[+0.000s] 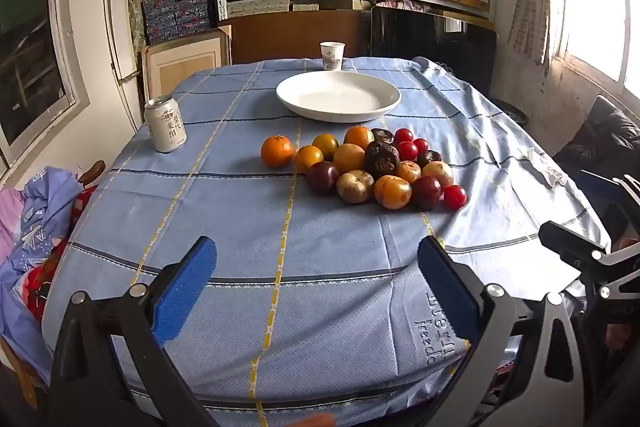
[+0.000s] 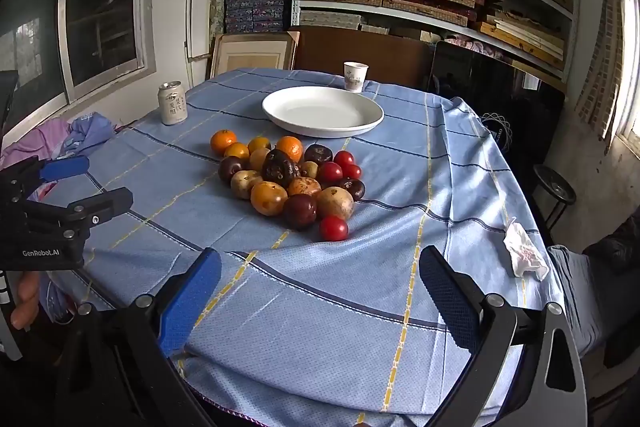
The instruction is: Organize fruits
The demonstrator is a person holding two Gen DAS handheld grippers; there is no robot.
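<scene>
Left gripper (image 1: 316,291) and right gripper (image 2: 320,301) held above near counter (image 2: 320,327) edge, fingers spread wide, nothing pinched. Fruit pile (image 2: 292,183) heaped just before empty white plate (image 2: 276,115), likely destination; approach not yet begun.

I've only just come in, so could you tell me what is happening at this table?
A person holds a hand-held gripper in each hand, left and right, both open and empty above the near table edge. A pile of fruit lies on the blue cloth, untouched. The white plate beyond it holds nothing.
</scene>
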